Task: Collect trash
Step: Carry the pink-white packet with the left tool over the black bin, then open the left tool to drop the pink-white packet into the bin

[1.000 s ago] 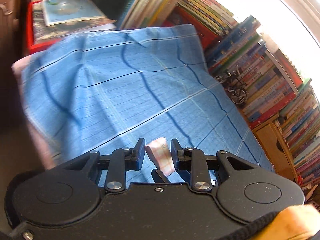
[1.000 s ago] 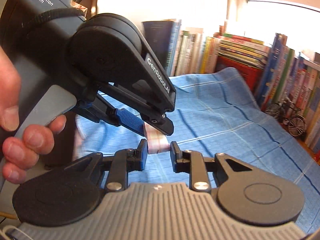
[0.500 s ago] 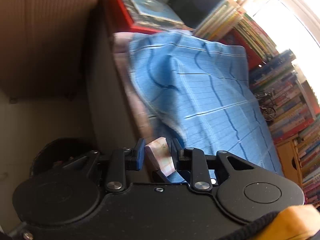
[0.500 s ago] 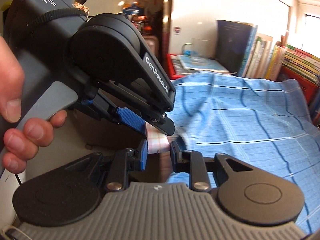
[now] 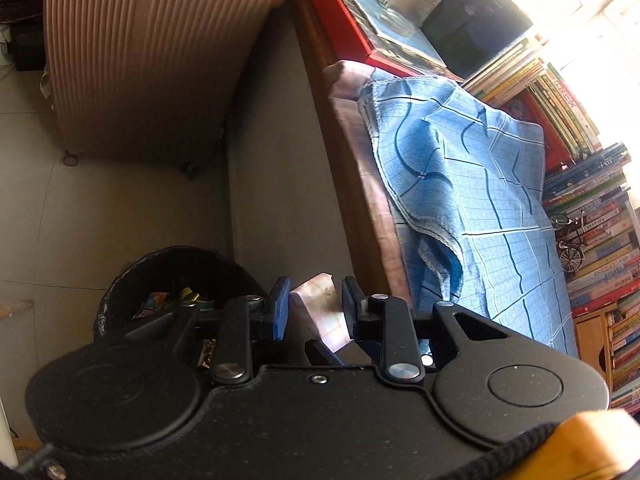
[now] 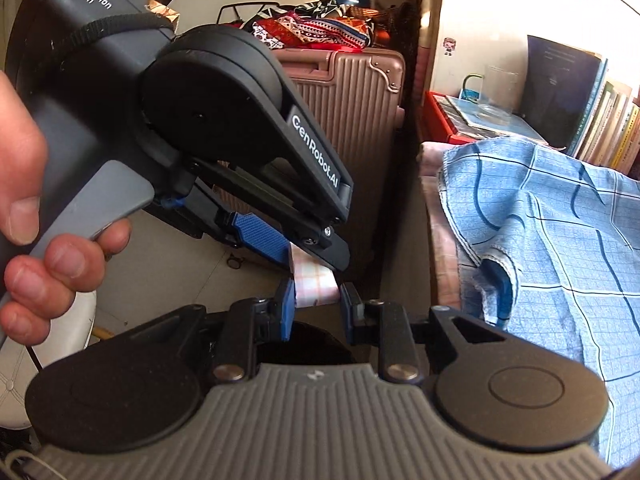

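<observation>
left wrist view shows the left gripper (image 5: 313,307) clamped on a pale checked paper scrap (image 5: 320,312), the black trash bin (image 5: 120,280) just below-left. right gripper (image 6: 316,300) pinches the same scrap's (image 6: 314,282) other end. best to bring both grippers squarely over the bin's mouth, clear of the blue cloth (image 5: 480,208), then let go together.

"DAS – Data Acquisition System" and "GenRobot.AI" on the left claw (image 6: 310,252) – white lettering
</observation>
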Available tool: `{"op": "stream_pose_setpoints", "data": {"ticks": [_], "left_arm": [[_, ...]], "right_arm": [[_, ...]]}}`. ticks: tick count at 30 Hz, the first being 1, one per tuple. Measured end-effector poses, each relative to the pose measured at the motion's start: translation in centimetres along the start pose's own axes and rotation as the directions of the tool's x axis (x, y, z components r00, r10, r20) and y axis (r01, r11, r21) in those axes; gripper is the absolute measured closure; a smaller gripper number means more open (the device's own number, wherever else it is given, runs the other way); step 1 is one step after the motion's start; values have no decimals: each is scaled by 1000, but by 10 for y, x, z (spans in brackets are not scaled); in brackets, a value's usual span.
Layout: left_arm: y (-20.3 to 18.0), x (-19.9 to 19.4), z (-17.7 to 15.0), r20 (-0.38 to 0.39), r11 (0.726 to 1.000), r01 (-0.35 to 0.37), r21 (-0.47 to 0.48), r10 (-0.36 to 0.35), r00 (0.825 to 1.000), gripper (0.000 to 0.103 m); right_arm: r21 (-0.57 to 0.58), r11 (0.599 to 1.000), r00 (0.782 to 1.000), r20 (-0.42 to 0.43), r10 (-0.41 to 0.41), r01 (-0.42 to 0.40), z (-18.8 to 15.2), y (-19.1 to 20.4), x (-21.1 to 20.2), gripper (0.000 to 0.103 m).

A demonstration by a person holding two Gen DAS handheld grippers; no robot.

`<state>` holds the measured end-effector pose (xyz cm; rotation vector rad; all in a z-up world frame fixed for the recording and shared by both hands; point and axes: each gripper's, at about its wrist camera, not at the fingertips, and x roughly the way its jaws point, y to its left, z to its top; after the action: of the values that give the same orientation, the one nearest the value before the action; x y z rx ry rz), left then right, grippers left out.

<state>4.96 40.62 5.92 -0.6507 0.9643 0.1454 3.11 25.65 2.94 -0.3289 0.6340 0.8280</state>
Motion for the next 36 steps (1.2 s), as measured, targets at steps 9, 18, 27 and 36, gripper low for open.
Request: {"op": "stream_pose_setpoints", "data": {"ticks": [9, 18, 27, 36], "left_arm": [[2, 9, 5, -12, 1000, -8, 7, 8, 1000, 77], [12, 21, 5, -26, 1000, -21, -22, 20, 999, 77], [16, 25, 9, -21, 995, -94, -13, 94, 995, 54], [33, 21, 20, -7, 989, -140, -55, 139, 990, 39]], "right_arm": [[25, 1000, 1000, -18, 12, -12, 2, -5, 5, 73], [7, 1000, 999, -47, 26, -25, 2, -9, 22, 73], [-17, 999, 998, -62, 26, -27, 2, -7, 31, 51], [-16, 1000, 997, -77, -9, 8, 1, -8, 34, 27]]}}
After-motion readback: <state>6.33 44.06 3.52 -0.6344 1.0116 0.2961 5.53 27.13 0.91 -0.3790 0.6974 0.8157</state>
